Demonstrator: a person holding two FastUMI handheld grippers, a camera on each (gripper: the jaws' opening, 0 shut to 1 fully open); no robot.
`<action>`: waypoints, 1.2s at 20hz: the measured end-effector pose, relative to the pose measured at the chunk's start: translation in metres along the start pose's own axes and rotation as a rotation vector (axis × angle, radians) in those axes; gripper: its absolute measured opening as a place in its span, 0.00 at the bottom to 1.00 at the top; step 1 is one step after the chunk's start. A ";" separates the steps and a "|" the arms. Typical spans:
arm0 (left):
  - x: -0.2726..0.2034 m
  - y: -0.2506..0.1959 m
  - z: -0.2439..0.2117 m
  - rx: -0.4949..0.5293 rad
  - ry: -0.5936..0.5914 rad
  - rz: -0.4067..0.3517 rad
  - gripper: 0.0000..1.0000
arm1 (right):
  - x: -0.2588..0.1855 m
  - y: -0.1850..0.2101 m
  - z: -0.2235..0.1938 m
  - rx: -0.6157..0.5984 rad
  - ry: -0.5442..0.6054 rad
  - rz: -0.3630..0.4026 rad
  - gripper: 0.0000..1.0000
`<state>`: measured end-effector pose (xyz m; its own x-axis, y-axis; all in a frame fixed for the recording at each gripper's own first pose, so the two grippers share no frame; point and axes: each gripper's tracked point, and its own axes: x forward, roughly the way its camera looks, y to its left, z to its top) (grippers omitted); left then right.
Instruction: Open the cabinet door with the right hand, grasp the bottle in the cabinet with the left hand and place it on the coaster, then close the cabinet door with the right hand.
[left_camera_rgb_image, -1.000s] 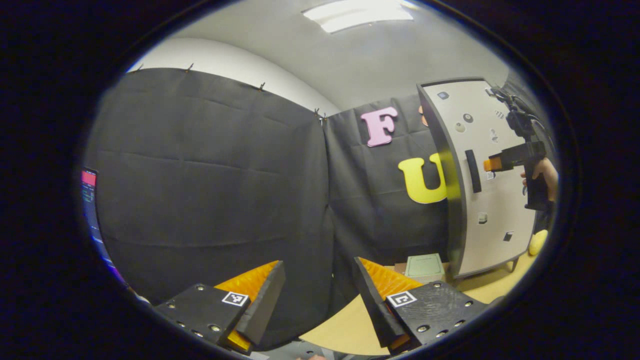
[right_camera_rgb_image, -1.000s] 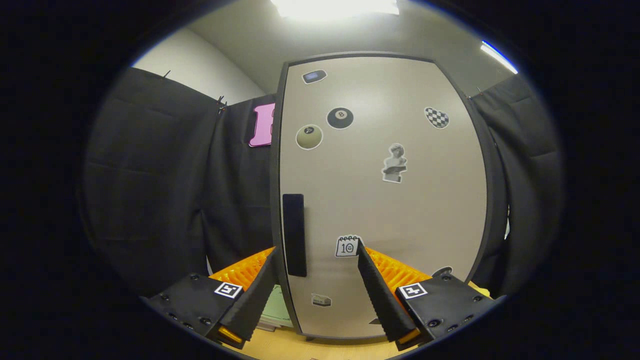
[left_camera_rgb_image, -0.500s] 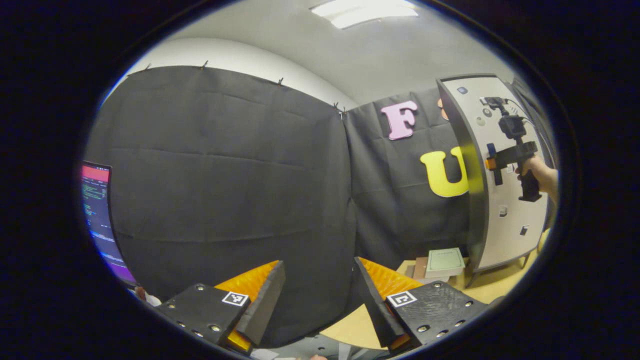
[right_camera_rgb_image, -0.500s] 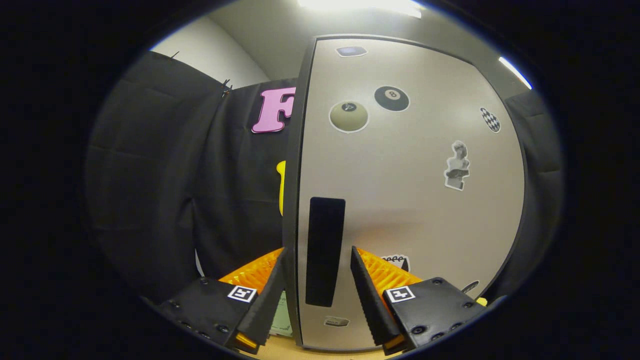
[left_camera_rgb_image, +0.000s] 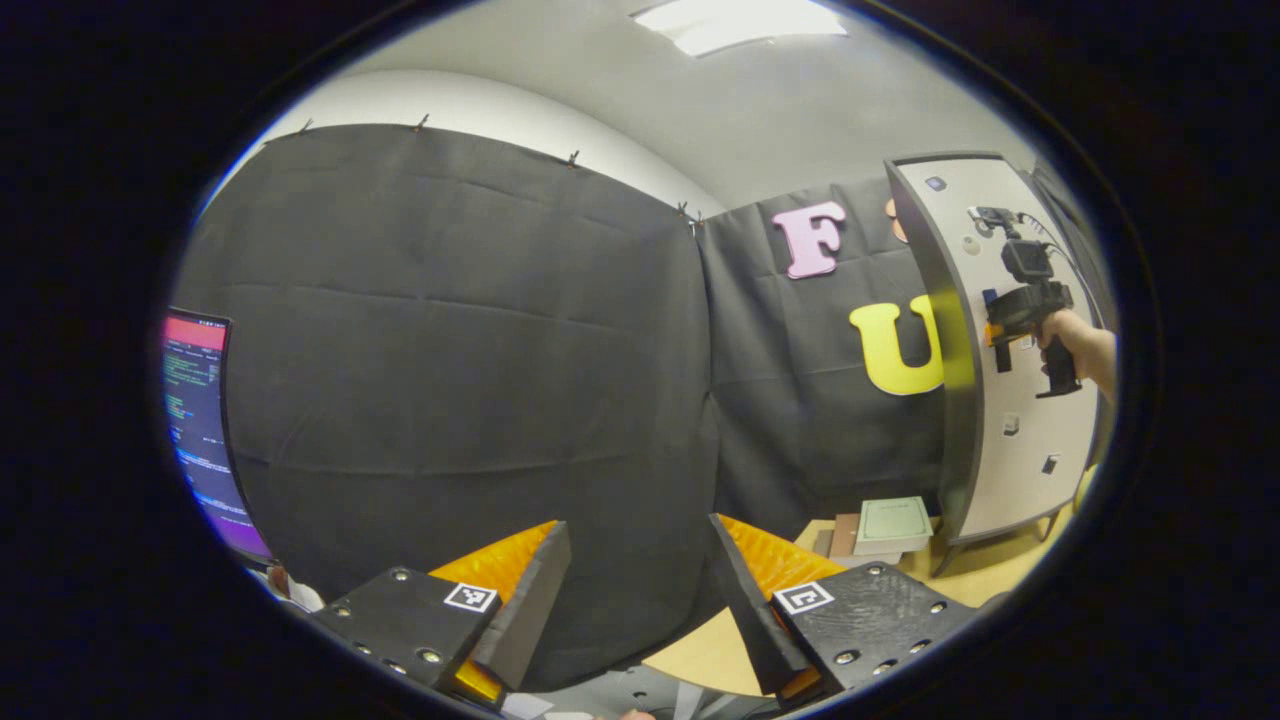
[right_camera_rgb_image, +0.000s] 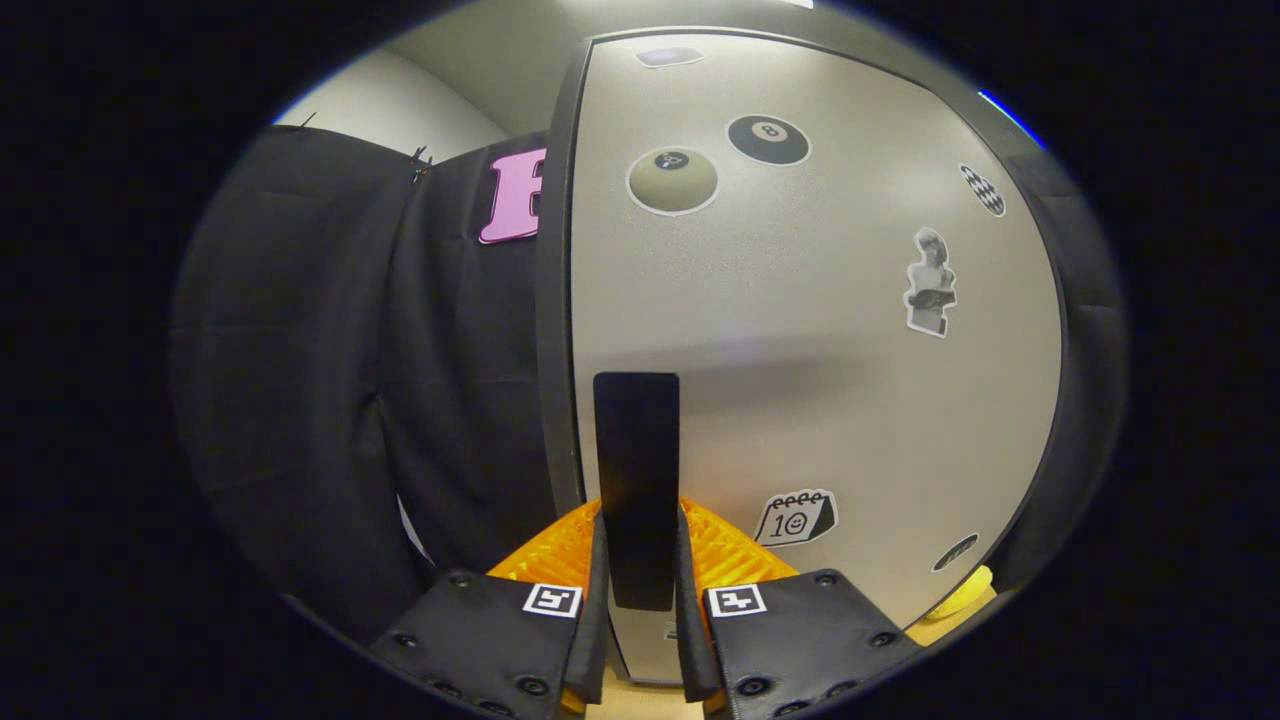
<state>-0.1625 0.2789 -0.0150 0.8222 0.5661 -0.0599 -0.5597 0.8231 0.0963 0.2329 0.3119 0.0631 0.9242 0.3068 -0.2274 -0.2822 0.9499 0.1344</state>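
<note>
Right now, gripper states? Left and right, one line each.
Left gripper: open, holding nothing, facing the booth wall.
Right gripper: closed on the cabinet door handle, a finger against each side.

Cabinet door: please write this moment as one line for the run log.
phase: door grasp | right gripper: shut on door handle | cabinet door: closed | left gripper: open, idle

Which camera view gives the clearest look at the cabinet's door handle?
The right gripper view: the handle stands close and upright, with the right gripper clamped on its lower end. The left gripper view shows it small, far off, partly covered.
</note>
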 end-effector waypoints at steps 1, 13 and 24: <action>-0.001 0.000 0.001 -0.005 -0.008 -0.010 0.82 | -0.003 0.001 -0.002 -0.001 0.012 0.007 0.24; 0.009 -0.067 0.016 -0.060 -0.041 -0.212 0.82 | -0.035 -0.010 -0.006 -0.003 0.038 0.203 0.16; 0.009 -0.168 0.027 -0.069 -0.062 -0.434 0.84 | -0.052 -0.038 -0.010 0.019 0.047 0.274 0.15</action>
<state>-0.0587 0.1445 -0.0047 0.9861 0.1650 -0.0206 -0.1649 0.9863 0.0083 0.1934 0.2608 0.0606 0.8012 0.5548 -0.2242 -0.5146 0.8301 0.2148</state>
